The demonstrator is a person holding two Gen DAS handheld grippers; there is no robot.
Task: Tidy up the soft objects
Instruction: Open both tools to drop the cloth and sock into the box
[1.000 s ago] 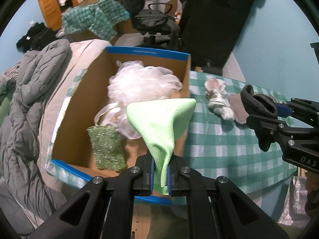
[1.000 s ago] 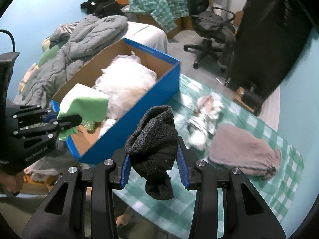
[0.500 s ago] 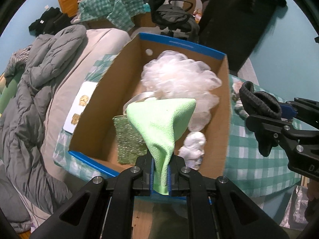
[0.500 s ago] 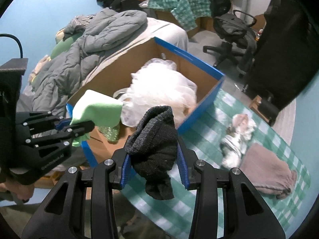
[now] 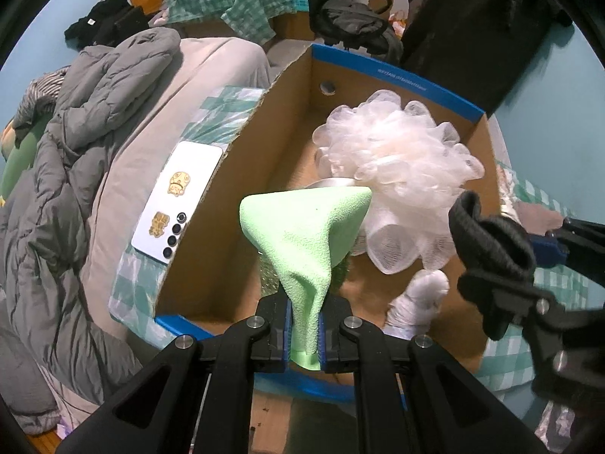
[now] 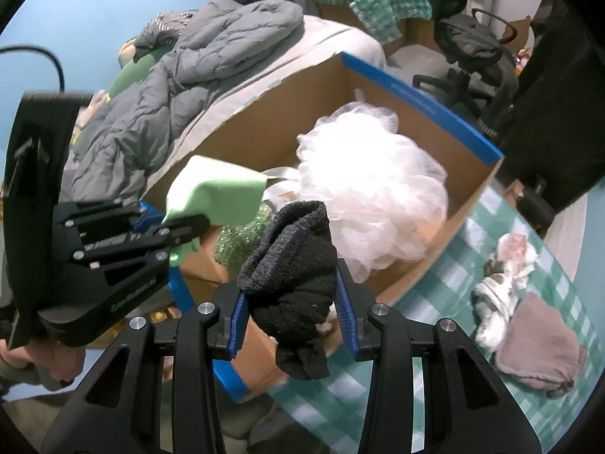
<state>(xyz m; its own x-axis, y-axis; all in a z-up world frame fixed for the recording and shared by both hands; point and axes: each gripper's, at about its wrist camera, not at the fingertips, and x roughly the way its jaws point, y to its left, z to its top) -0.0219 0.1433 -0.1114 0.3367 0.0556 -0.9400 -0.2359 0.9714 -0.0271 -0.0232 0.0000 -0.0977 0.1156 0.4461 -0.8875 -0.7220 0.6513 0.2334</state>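
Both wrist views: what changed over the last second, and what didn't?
Both grippers travelled from beside the blue-rimmed cardboard box to over its open interior. In the left wrist view the box now fills the frame below the light green microfibre cloth. No grip changed: the left gripper stays clamped on the cloth, the right gripper on the dark grey knitted sock. The white mesh bath pouf lies unmoved.

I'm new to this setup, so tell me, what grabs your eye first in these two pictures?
The white mesh bath puff filling the far end of the open cardboard box. In front of it, the left gripper pinches a light green cloth over the box, and the right gripper clamps a dark sock beside it.
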